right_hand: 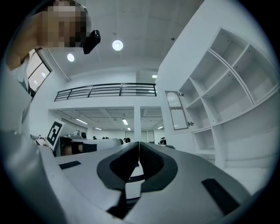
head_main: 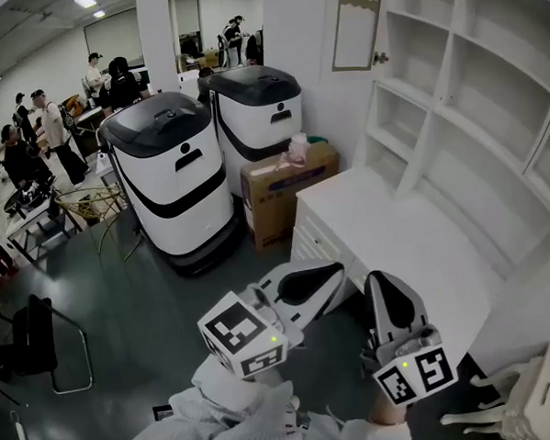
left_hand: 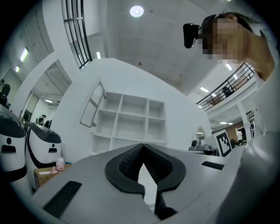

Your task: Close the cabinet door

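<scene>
Cabinet door (head_main: 357,22) hangs open at top left of white shelf unit (head_main: 453,113), above the counter (head_main: 386,227). Cardboard box (head_main: 283,191) on the floor beside it, pink item (head_main: 297,149) on top. Left claw (left_hand: 143,146) and right claw (right_hand: 139,144) both clenched, gripping nothing, well short of the door

Counter (head_main: 395,227) under the shelves (head_main: 489,93): bare, open to reach. Door (head_main: 357,24) juts out at the shelves' upper left. Box (head_main: 283,200) and two machines (head_main: 171,174) block the floor left of them.
</scene>
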### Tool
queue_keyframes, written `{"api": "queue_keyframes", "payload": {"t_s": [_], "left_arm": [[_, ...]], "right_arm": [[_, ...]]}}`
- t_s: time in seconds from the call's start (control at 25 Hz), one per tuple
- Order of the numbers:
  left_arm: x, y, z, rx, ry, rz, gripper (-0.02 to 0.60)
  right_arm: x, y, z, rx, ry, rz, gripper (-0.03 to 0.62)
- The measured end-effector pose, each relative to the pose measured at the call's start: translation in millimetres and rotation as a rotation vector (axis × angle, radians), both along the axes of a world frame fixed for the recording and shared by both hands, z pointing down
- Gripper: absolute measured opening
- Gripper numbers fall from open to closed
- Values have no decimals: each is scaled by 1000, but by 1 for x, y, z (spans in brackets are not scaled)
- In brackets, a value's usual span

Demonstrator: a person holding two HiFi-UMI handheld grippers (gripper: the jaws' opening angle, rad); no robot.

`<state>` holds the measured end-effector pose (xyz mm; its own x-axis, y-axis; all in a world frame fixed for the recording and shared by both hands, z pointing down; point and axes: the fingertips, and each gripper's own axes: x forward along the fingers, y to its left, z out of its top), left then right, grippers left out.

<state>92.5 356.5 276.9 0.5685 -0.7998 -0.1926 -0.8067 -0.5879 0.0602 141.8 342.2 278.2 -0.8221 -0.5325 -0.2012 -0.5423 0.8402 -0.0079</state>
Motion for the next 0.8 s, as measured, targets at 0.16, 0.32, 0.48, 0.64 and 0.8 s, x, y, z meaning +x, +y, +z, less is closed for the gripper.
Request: {"api": "queue_keyframes", "payload": {"t_s": [0.16,0.32,0.48,0.64,0.8], "left_arm": [[-2,-6,-3,3,-8,-10,11],[-4,-17,-4,6,-10,-9,9],[-11,-39,-1,4,-6,-3,9],[-27,-69,2,3,-1,-8,10],[-46,-109,4,5,4,1,10]], "right_arm": [[0,-6,-3,-5,-18,-11,14],[-4,-16,-4,-4,-23,-20,14],[-11,-37,-2,-9,-18,-19,14],[-28,-67,2,-20,-7,-24,14],[-50,-102,6,-29,-4,-23,14]]}}
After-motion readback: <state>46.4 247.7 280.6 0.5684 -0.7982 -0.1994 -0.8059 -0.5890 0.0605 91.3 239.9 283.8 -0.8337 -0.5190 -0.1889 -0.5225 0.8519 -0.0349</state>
